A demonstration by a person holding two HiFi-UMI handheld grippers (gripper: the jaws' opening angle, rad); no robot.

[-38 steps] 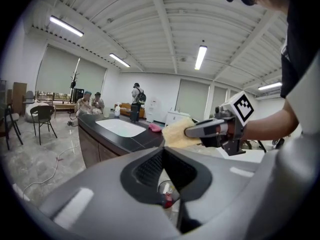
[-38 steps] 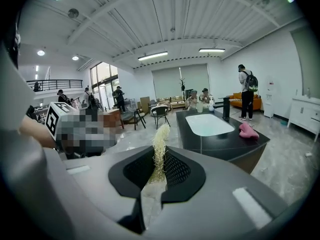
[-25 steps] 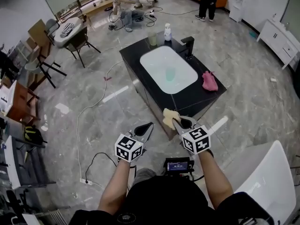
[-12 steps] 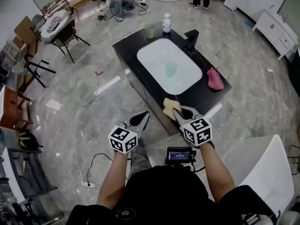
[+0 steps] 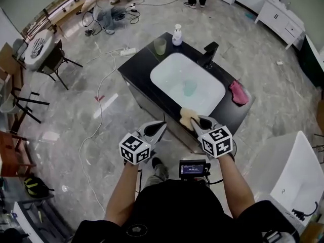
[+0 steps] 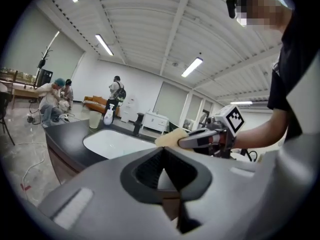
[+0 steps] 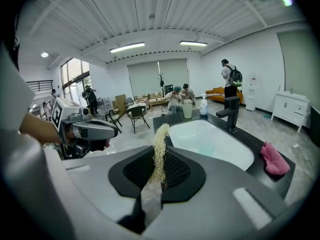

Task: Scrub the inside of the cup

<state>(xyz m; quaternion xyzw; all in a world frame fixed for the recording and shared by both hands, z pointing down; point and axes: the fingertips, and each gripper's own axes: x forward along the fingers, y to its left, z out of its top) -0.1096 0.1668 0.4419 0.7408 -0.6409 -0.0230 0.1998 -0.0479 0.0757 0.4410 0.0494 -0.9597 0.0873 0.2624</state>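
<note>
Translucent teal cup [image 5: 190,87] stood upright inside white sink [image 5: 167,75], yellow fibrous scrub pad [image 5: 188,116] was clamped between the jaws of the right gripper [image 5: 196,124].

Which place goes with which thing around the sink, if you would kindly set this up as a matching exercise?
Things:
1. yellow sponge
2. teal cup
3. pink cloth
4. white bottle

Places:
A. at the counter's far edge, beside a pale green cup
B. inside the sink
C. clamped in the right gripper
D. on the counter, at the sink's right in the head view

Pairs: 1-C, 2-B, 3-D, 4-A
</note>
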